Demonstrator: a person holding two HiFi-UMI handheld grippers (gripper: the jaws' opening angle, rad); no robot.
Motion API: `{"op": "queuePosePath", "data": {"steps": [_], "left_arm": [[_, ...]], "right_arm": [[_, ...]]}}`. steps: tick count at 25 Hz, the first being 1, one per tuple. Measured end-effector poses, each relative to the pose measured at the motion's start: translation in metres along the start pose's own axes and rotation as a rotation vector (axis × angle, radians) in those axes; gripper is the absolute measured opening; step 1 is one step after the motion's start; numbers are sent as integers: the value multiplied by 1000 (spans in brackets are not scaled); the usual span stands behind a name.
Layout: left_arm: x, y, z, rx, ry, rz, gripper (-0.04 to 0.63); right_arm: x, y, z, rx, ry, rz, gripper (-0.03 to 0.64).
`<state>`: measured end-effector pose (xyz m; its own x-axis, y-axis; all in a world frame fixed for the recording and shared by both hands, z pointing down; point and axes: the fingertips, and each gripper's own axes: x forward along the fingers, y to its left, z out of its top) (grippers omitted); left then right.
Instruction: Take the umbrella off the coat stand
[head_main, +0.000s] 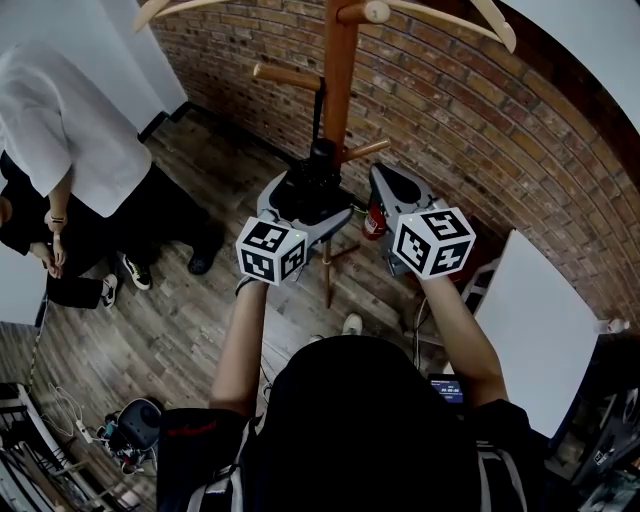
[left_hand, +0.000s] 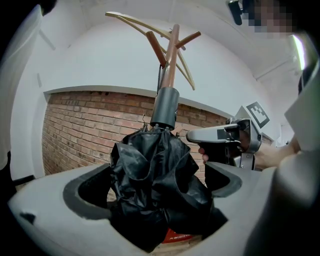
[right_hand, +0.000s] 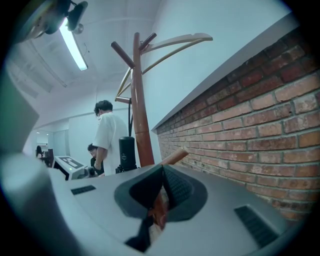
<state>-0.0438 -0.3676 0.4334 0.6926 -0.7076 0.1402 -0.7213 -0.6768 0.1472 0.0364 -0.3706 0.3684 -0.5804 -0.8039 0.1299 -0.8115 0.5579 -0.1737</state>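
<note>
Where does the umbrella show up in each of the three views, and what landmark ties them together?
Head view: the umbrella is at upper centre, against the stand.
Left gripper view: it fills the lower centre, bunched between the tongs of the left gripper.
Right gripper view: only its black handle shows, left of centre.
Shared landmark: the wooden coat stand pole.

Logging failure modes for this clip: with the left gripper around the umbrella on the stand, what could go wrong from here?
The left gripper grips only loose folds of the umbrella, so the fabric may slip or tear. The umbrella's top hangs close against the coat stand; pulling sideways could catch on it or tip it.
</note>
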Motion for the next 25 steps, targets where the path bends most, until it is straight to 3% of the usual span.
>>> {"op": "queuePosePath", "data": {"steps": [25], "left_arm": [[20, 9, -3, 55, 43, 17, 554]], "right_arm": [[16, -13, -1, -5, 19, 13, 29]]}}
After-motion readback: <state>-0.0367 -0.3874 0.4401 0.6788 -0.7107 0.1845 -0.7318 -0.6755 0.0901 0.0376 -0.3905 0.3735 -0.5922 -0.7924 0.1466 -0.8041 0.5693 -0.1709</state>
